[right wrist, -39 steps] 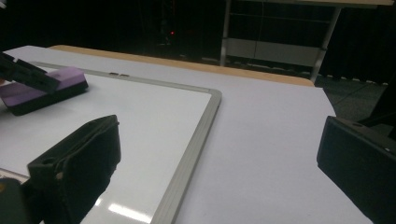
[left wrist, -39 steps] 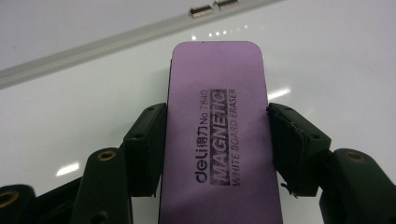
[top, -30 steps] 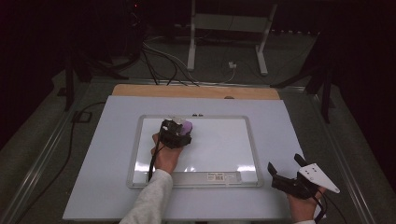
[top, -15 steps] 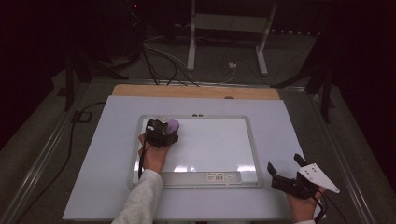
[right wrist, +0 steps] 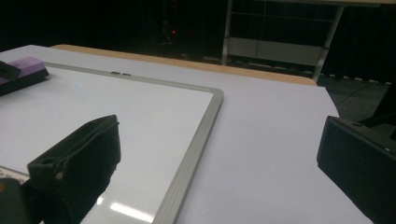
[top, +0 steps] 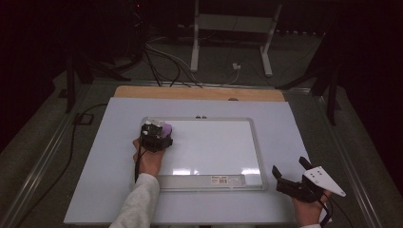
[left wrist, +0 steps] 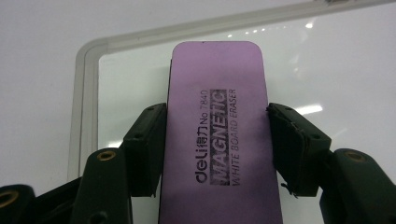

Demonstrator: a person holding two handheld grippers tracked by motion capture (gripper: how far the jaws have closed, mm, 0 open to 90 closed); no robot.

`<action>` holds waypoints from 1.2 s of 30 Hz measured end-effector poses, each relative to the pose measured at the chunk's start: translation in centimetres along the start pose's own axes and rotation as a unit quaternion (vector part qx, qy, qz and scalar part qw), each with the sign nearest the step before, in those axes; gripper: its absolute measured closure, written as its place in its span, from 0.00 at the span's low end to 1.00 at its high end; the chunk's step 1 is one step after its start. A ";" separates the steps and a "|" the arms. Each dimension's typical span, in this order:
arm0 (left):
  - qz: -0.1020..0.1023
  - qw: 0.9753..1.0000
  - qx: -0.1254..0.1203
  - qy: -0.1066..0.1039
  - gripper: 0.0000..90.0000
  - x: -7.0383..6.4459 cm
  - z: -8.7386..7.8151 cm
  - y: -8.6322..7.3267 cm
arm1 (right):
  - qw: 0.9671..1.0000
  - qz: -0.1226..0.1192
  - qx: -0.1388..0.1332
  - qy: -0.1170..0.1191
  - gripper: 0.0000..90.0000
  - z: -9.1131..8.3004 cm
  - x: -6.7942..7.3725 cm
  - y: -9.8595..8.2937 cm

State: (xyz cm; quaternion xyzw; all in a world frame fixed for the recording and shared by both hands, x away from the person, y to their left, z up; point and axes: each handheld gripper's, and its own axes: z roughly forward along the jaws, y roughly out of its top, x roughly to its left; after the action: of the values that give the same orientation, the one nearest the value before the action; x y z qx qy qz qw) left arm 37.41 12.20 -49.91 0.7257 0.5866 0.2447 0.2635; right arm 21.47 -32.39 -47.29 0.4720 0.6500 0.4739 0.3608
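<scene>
1. at the far left corner of the whiteboard [top: 209, 154], the purple eraser [left wrist: 219, 135] is clamped across its width by the left gripper [top: 155, 135], one jaw pressed to each long side.
2. the eraser lies flat on the white surface, just inside the frame's rounded corner, so wiping is judged to be the step in hand.
3. the felt should be kept flat and pressed evenly; tilting would lift one edge off the surface.
4. strokes are best run to the right and then nearer, in overlapping bands, with the frame's raised rim avoided.
5. the board could slide on the table [top: 285, 118], so light pressure is advised.
6. the right gripper [top: 291, 184] is held at the near right, off the board, its jaws spread wide with nothing between them; it could be set down to steady the frame.
</scene>
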 end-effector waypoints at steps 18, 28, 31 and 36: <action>0.083 0.996 -0.028 0.001 0.40 -1.2 -1.5 -0.6 | 1.000 0.001 0.000 0.000 0.00 -0.1 0.0 0.0; 0.059 0.998 -0.011 0.008 0.42 0.6 -1.1 -0.7 | 1.000 0.001 -0.002 -0.001 0.00 -0.2 -0.1 0.0; 0.040 0.999 -0.004 -0.004 0.48 1.4 -1.0 -1.0 | 1.000 0.001 -0.002 -0.002 0.00 -0.1 -0.1 0.0; 0.023 0.999 -0.023 0.008 0.70 2.1 -1.3 -1.4 | 1.000 0.000 -0.001 -0.002 0.00 -0.1 0.0 0.0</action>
State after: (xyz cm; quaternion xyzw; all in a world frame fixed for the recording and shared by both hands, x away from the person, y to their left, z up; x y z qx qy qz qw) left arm 35.93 14.59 -49.83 0.7309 0.5659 0.2695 0.2699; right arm 21.38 -32.46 -47.23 0.4728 0.6485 0.4738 0.3625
